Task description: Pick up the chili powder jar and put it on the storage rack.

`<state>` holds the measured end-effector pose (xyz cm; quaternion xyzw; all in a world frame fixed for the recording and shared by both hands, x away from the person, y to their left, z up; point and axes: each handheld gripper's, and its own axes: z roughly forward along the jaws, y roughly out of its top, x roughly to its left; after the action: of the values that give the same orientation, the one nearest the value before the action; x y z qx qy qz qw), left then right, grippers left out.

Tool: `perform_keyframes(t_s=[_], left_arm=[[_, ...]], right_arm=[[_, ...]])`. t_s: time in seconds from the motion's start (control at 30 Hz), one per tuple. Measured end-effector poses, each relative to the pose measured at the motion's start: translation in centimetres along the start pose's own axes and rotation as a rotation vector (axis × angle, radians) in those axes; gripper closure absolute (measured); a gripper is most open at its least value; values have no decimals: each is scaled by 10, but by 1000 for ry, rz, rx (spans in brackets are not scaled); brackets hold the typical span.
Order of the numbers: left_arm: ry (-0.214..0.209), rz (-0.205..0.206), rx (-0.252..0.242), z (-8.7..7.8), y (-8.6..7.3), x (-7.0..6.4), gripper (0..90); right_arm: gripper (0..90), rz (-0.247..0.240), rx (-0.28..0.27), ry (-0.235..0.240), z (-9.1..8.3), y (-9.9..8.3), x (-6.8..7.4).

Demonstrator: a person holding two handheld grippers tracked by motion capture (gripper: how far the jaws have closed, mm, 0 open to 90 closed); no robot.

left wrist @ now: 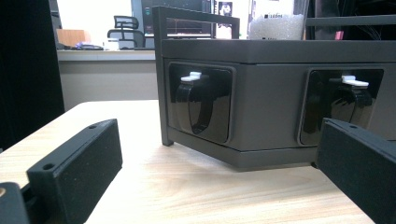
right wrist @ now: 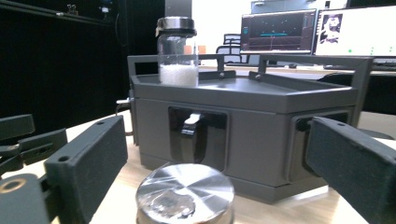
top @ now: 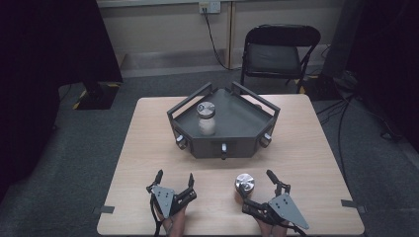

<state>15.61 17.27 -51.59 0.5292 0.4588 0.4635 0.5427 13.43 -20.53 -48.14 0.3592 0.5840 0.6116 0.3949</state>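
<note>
While both hands sit at the near edge of the bench (top: 148, 148), nothing is actually gripped yet. The left tongs (top: 174, 176) are spread wide with bare wood between the jaws, pointing at the front of the dark tray (top: 242, 118). The right tongs (top: 258, 186) are spread wide too, and the near jar (top: 244, 184) with the shiny metal lid sits right between those jaws. In the right gripper view the lid is low and centred, with a jaw standing off on each side, so I'd say it's lined up but not squeezed.

Further back, in the middle of the bench, is that six-sided tray on its dark base, with rails round the top and little knobs (top: 224, 148) in recesses along the front. A second jar (top: 206, 117), partly filled with white grains and capped, stands upright in the tray, toward its left side.

My read on progress: about halfway. One jar looks like it's already in the tray; the near one hasn't left the bench. What's left is closing on it, lifting it over the front rail, and setting it down beside the other one.

Past the bench there's a folding chair (top: 276, 52).
</note>
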Motion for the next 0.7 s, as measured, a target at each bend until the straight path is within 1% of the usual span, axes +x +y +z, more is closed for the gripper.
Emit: perform_keyframes(t_s=[0.13,0.23,0.33,0.53,0.7], left_arm=[[0,0,0,0,0,0,5],[0,0,0,0,0,0,5],[-1,0,0,0,0,0,5],[-2,0,0,0,0,0,5],[-2,0,0,0,0,0,7]], right_arm=[[95,-20,32,9,4,-2,2],[119,0,55,12,7,-4,3],[148,10,63,2,9,-8,7],[201,15,92,3,15,-9,10],[253,20,113,-6,18,-10,15]])
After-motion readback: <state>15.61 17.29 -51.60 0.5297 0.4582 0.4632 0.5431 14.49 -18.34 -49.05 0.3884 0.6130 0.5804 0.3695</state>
